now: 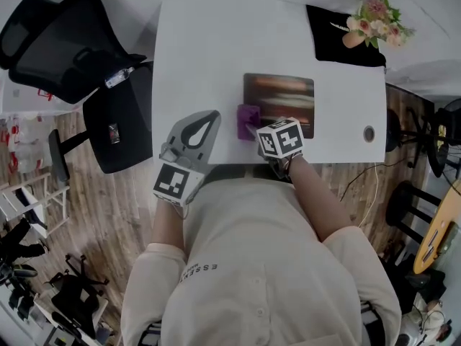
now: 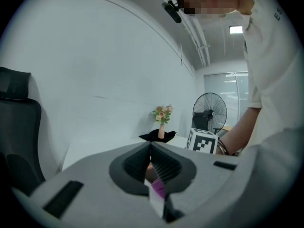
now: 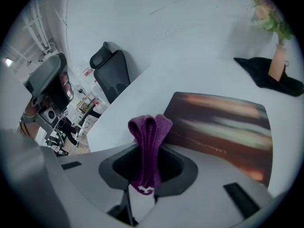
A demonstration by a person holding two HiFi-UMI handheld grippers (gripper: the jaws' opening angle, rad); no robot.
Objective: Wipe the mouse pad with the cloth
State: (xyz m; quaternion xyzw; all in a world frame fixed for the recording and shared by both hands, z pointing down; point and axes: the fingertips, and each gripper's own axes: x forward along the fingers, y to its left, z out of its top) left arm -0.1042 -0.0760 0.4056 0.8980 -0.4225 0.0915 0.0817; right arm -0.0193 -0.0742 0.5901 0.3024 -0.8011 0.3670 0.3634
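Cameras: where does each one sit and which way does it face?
Head view: on the person's head, facing steeply down at the table, mouse pad, left hand-held gripper, right hand-held gripper, forearms, chest.
Left gripper view: on that gripper, facing across the table to the flowers; the person's right arm shows.
Right gripper view: on that gripper, facing over its cloth onto the mouse pad; body unclear.
Both gripper views share the flowers.

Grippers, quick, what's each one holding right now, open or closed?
Left gripper: closed, nothing between its jaws.
Right gripper: closed on the purple cloth.
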